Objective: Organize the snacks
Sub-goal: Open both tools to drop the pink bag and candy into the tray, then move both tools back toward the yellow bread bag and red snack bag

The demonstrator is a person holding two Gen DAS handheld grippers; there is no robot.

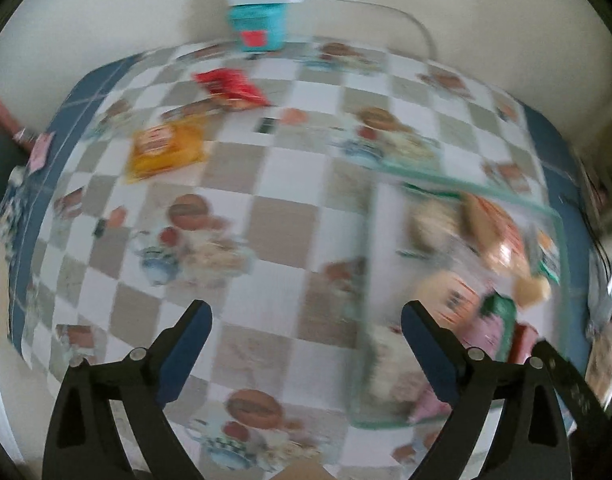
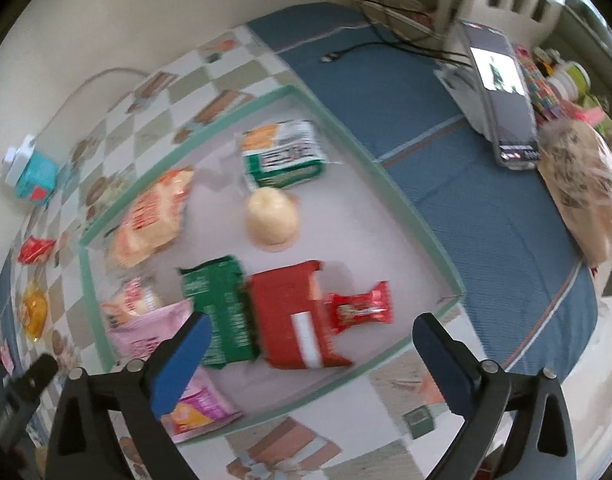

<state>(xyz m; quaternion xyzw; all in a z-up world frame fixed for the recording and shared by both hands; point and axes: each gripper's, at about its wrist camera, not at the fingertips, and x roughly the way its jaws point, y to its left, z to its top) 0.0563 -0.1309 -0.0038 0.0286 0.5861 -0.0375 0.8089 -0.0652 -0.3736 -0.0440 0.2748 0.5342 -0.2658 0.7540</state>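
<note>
Both my tools, left (image 1: 306,344) and right (image 2: 310,356), are wide open and hold nothing. The yellow packet (image 1: 165,148) and the red packet (image 1: 231,88) lie on the bench outside the tray (image 2: 418,208). I think I should approach the yellow packet low and flat, then close on its edge.

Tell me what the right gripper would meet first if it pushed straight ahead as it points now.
Probably the red snack pack lying in the clear tray; it sits centred ahead of the open right gripper, beside the green pack. Depth is uncertain.
</note>
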